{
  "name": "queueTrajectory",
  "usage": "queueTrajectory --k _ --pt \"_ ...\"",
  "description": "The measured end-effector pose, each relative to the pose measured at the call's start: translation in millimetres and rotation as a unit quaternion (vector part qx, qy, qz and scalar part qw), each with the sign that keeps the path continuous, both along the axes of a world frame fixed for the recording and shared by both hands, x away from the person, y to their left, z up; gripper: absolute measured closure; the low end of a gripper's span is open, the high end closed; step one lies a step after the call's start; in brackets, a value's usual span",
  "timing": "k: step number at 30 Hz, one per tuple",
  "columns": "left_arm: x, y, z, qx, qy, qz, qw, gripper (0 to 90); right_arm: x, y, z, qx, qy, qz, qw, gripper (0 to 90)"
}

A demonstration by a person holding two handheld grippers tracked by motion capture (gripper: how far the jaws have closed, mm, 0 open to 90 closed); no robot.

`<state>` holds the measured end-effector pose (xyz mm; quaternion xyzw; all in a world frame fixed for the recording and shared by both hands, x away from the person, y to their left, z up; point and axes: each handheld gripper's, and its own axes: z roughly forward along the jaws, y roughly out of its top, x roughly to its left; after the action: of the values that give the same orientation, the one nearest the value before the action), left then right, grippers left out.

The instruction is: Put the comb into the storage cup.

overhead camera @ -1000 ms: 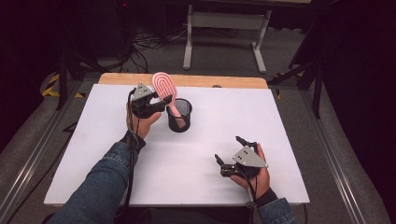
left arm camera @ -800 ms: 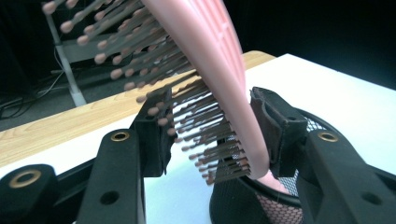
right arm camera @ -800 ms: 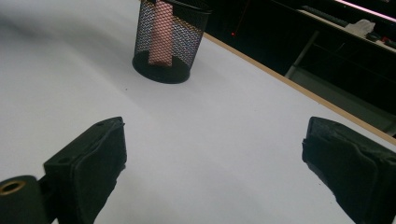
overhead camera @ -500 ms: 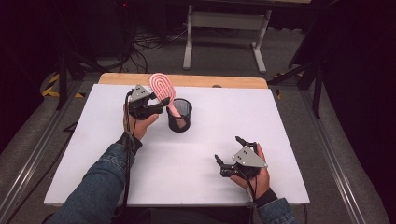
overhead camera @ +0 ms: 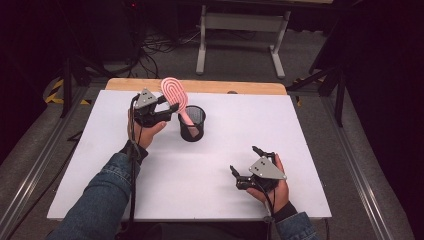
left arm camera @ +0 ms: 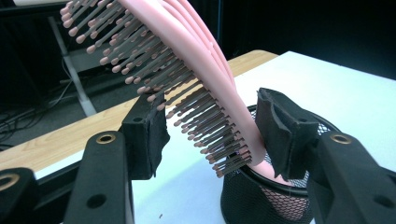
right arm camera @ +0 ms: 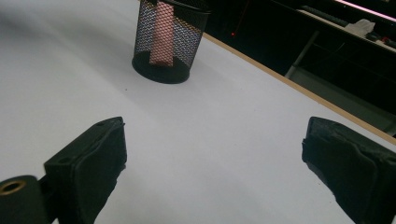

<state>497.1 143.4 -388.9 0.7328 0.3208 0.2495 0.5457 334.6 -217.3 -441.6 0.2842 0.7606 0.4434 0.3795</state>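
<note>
From the high view, the left tool (overhead camera: pixel 167 111) sits beside the pink brush (overhead camera: pixel 175 95), which stands tilted in the black cup (overhead camera: pixel 192 125). The right tool (overhead camera: pixel 247 170) rests far off on the white surface (overhead camera: pixel 300 130), jaws apart.

In the left gripper view, the jaws sit on both sides of the brush (left arm camera: pixel 187 74); whether they squeeze it is hard to tell. The brush top is cut off.

In the right gripper view, the cup (right arm camera: pixel 166 42) stands far ahead, its mesh half hiding the handle.

pink brush (left arm camera: pixel 196 60): smooth plastic | cup (overhead camera: pixel 192 122): black wire mesh | table (overhead camera: pixel 310 145): matt white
</note>
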Motion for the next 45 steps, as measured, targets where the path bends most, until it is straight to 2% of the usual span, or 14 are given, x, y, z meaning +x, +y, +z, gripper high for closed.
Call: queueTrajectory --k 7,16,27,36,45 --pt "-3.6 -0.8 3.8 0.01 -0.004 -0.004 0.9999 43.9 -0.4 0.5 0.1 -0.002 0.0 0.002 1.0 7.4" --pt "-9.5 -2.0 11.6 0.015 -0.03 -0.003 0.9994 41.8 -0.5 -0.3 0.3 0.001 -0.002 0.0 1.0 7.4" --pt "-15.6 -1.7 16.8 0.027 -0.045 -0.007 0.9986 38.6 -0.7 0.4 0.3 -0.001 -0.003 0.0 1.0 7.4" --pt "-21.0 1.3 20.3 0.032 -0.053 -0.01 0.998 37.1 -0.7 0.8 0.2 -0.001 -0.003 0.001 1.0 7.4" --pt "-26.4 2.5 19.8 0.055 -0.056 -0.016 0.9968 33.0 -1.5 -0.6 2.0 0.005 -0.011 -0.006 0.9999 8.0"
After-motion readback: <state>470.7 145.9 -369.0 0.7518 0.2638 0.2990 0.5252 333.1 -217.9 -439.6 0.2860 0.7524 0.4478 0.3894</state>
